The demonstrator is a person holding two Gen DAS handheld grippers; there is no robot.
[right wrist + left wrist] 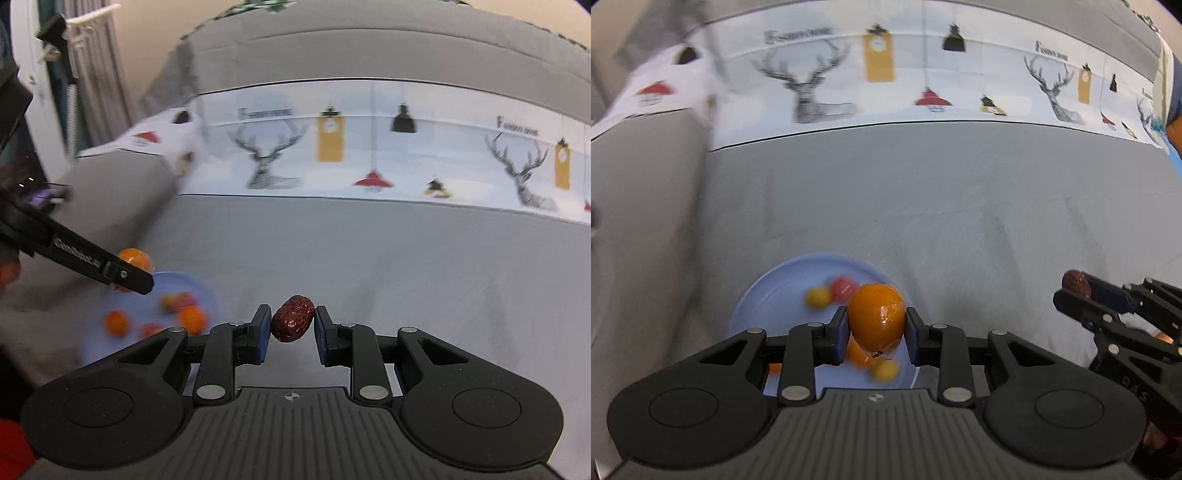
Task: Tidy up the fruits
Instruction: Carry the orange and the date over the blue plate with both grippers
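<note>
While your left tongs hang over the round pale blue plate, their blue pads press on both sides of a glossy orange citrus fruit, so they are closed on it, and the fruit is clear of the plate below. On that plate you can see a small yellow round fruit beside a red one, another yellow one near the front rim, and more orange pieces under the held fruit, all blurred.

Your right tongs have a wrinkled dark red date between their blue pads. The date touches both pads at a tilt, held above the grey cloth-covered bench. In the left wrist view the same date shows at the tip of the right tongs, well to the right of the plate.

From the right wrist view the plate lies to the left, with several small orange fruits on it, and the left tongs hold the orange fruit over its far edge. A white cloth printed with stags and lamps runs across the back of the bench.
</note>
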